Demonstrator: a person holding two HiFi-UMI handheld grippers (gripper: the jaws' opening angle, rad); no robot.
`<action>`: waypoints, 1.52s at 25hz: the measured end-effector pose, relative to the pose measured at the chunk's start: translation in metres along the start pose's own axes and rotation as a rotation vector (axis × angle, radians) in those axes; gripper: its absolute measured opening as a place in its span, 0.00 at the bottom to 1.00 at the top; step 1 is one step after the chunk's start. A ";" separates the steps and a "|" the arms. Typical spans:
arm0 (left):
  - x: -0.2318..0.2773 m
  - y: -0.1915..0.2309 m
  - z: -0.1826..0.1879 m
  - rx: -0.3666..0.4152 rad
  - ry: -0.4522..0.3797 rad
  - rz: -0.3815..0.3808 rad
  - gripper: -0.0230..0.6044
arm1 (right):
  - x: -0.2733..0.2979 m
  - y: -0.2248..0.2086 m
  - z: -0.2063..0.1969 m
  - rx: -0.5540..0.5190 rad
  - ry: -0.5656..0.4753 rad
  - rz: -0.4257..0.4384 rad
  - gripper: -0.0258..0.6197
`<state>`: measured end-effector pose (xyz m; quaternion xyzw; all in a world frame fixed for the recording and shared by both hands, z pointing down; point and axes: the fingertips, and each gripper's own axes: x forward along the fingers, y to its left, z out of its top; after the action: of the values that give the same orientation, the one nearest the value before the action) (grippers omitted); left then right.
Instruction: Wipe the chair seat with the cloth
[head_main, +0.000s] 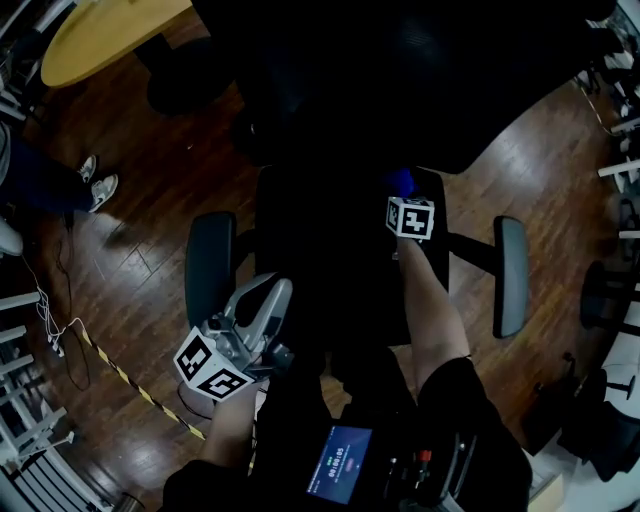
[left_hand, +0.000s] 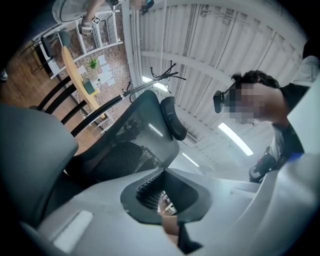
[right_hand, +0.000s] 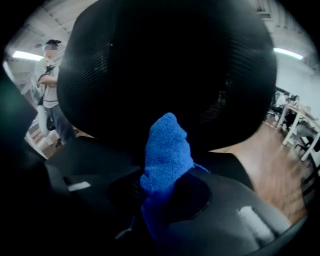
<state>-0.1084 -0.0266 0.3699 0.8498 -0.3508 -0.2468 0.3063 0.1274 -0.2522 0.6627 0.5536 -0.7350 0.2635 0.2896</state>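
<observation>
Head view: dark chair seat (head_main: 320, 270), centre. Right gripper (head_main: 403, 195) over its far right part, blue cloth (head_main: 400, 182) at the tip. Left gripper (head_main: 272, 298) lower left, just beside a grey armrest (head_main: 210, 268).

Left gripper view: jaws together, nothing between; mesh backrest (left_hand: 135, 135) and headrest (left_hand: 172, 120) beyond.

Right gripper view: jaws clamped on the cloth, which sticks up before the backrest.

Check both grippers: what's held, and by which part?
Right gripper pinches the blue cloth by a bunched fold; a tuft sticks out past the fingers. Left gripper holds nothing.
</observation>
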 end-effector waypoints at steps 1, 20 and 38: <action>-0.001 0.000 -0.001 -0.003 0.001 0.002 0.02 | -0.011 -0.032 -0.003 0.009 -0.002 -0.059 0.17; -0.016 -0.010 -0.001 0.000 -0.029 0.036 0.02 | -0.038 0.171 0.031 -0.063 -0.176 0.372 0.17; -0.019 -0.008 0.001 -0.011 -0.022 0.032 0.02 | -0.011 0.155 -0.035 -0.189 -0.029 0.261 0.17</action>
<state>-0.1175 -0.0077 0.3674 0.8396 -0.3664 -0.2532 0.3110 -0.0151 -0.1819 0.6689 0.4273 -0.8263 0.2206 0.2933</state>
